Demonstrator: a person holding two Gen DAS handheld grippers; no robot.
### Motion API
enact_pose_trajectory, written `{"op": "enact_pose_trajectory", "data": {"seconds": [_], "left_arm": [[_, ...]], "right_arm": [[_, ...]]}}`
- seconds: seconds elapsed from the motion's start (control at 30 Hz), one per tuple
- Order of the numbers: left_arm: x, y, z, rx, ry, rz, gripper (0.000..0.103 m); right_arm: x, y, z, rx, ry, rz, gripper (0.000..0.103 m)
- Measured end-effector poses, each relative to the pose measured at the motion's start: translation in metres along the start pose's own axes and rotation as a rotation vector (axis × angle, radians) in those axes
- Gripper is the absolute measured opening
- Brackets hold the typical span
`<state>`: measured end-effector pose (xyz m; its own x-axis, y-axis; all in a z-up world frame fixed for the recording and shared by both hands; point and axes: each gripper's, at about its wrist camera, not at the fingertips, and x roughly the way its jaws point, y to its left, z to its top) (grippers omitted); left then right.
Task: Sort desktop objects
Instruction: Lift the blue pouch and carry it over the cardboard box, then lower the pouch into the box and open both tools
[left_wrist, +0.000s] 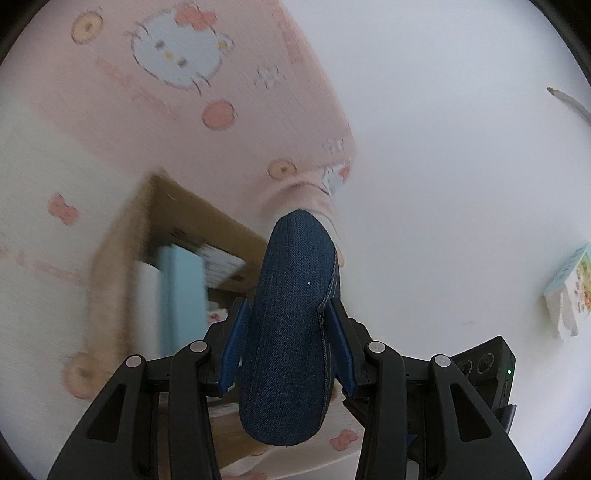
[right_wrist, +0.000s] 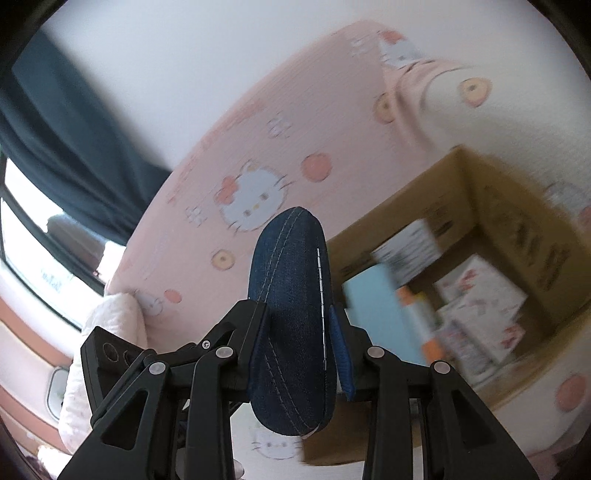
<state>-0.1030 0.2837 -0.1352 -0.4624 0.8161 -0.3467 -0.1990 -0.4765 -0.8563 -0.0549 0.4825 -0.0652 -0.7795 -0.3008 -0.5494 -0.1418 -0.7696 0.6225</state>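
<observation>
A dark blue denim pouch (left_wrist: 291, 325) fills the middle of the left wrist view, upright between the blue pads, and my left gripper (left_wrist: 288, 314) is shut on it. The right wrist view shows the same denim pouch (right_wrist: 291, 332) with its pale stitching and zip line, and my right gripper (right_wrist: 295, 314) is shut on it too. An open cardboard box (right_wrist: 491, 206) lies to the right of it there, holding a light blue box (right_wrist: 373, 299), white patterned packets (right_wrist: 480, 291) and an orange-capped item (right_wrist: 424, 317). The cardboard box (left_wrist: 192, 214) also appears left of the pouch in the left wrist view.
A pink cartoon-cat cloth (left_wrist: 177, 92) covers the surface under the box. A white wall (left_wrist: 461, 147) fills the right of the left wrist view, with a small sticker sheet (left_wrist: 569, 288). A dark curtain (right_wrist: 62, 140) and a window (right_wrist: 33, 251) stand at the left.
</observation>
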Motion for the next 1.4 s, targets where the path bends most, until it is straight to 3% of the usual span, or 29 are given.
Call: {"op": "enact_pose_trajectory", "data": {"seconds": [0.4, 0.7, 0.77, 0.87, 0.97, 1.03, 1.27, 1.4], "left_arm": [[0.097, -0.013, -0.024, -0.075, 0.038, 0.022, 0.046], [0.134, -0.001, -0.029, -0.155, 0.048, 0.113, 0.046], [0.139, 0.004, -0.027, -0.171, 0.059, 0.192, 0.048], [0.139, 0.014, -0.024, -0.244, 0.054, 0.260, 0.059], [0.133, 0.017, -0.023, -0.286, 0.044, 0.244, 0.064], [0.131, 0.012, -0.021, -0.247, 0.049, 0.257, 0.064], [0.126, 0.005, -0.019, -0.226, 0.082, 0.261, 0.065], [0.115, -0.013, -0.019, -0.122, 0.096, 0.297, 0.066]], "right_arm": [[-0.014, -0.090, 0.047, 0.047, 0.003, -0.073, 0.031], [0.013, -0.133, 0.062, 0.054, 0.054, -0.057, 0.031], [0.019, -0.137, 0.064, 0.018, 0.072, -0.078, 0.031], [0.022, -0.141, 0.068, -0.014, 0.087, -0.101, 0.038], [0.018, -0.136, 0.068, -0.030, 0.066, -0.099, 0.059], [0.016, -0.130, 0.067, -0.059, 0.050, -0.110, 0.074], [0.004, -0.130, 0.062, 0.004, 0.057, -0.092, 0.075], [-0.009, -0.120, 0.060, 0.006, 0.050, -0.112, 0.075]]}}
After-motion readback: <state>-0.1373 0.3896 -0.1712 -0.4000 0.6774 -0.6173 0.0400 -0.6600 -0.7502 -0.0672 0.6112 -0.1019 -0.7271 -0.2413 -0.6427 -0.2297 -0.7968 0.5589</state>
